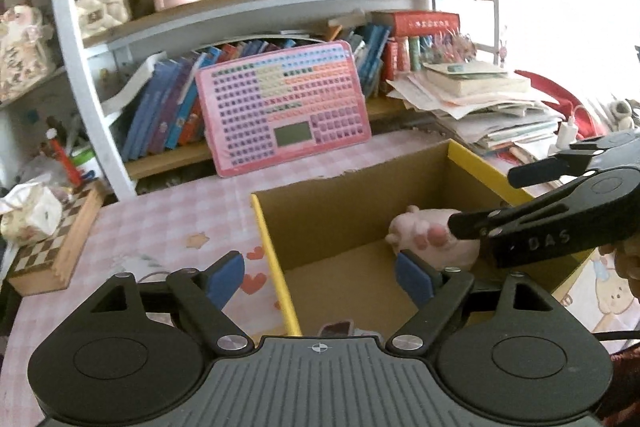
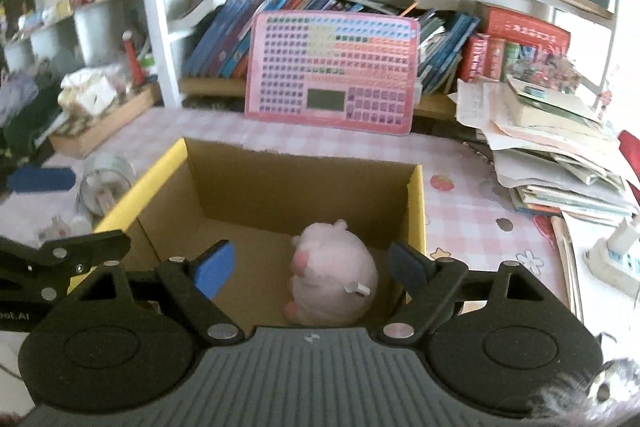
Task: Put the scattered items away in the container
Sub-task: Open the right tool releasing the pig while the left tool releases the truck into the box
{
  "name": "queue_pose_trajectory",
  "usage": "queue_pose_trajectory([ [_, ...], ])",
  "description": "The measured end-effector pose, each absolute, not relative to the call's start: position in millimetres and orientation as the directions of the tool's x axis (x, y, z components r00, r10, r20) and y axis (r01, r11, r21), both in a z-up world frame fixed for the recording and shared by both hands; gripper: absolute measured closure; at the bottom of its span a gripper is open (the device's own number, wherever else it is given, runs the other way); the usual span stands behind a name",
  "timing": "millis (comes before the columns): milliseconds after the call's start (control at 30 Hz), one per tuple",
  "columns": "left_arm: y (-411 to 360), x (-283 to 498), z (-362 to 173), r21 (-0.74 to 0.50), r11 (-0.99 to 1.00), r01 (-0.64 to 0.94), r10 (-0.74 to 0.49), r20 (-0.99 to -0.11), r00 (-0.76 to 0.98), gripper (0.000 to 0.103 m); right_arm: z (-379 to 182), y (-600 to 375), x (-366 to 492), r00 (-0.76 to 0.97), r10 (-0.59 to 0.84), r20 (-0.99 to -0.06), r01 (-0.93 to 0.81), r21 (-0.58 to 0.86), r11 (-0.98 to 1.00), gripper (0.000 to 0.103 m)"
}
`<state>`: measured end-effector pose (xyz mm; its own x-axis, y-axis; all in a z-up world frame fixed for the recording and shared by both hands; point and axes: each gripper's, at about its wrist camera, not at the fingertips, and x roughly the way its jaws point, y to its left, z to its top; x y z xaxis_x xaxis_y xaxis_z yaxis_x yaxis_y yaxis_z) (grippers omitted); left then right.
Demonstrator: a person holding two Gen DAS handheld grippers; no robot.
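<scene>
Fingers (image 2: 212,269) apart above boxed plush pig (image 2: 334,271)

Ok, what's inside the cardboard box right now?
A pink plush toy lies on the floor of the cardboard box. The box's near end is hidden behind the right gripper.

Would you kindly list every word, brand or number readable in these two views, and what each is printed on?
"DAS": raised letters on the right gripper body, left wrist view.
"oot.AI": cut-off white print on the left gripper body, right wrist view.
Red book box: pale title line, too blurred.
Pink keypad board, book spines: too small.
</scene>
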<state>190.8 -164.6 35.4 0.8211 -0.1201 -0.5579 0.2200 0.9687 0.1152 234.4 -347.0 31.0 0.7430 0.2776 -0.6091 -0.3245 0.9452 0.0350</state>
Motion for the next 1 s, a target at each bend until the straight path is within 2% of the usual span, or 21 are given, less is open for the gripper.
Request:
queue_pose_trajectory([
  [500,-114,141,38,0.082,0.955,0.286,-0.208,-0.502,0.839,0.018,46,-315,165,0.826,0.152,-0.543,-0.171,0.016,0.985,0.018],
  [1000,-42,82,39,0.067,0.928,0.367,-0.285,-0.509,0.812,0.017,47,-256,81,0.849,0.007,-0.528,-0.039,-0.049,0.998,0.017],
])
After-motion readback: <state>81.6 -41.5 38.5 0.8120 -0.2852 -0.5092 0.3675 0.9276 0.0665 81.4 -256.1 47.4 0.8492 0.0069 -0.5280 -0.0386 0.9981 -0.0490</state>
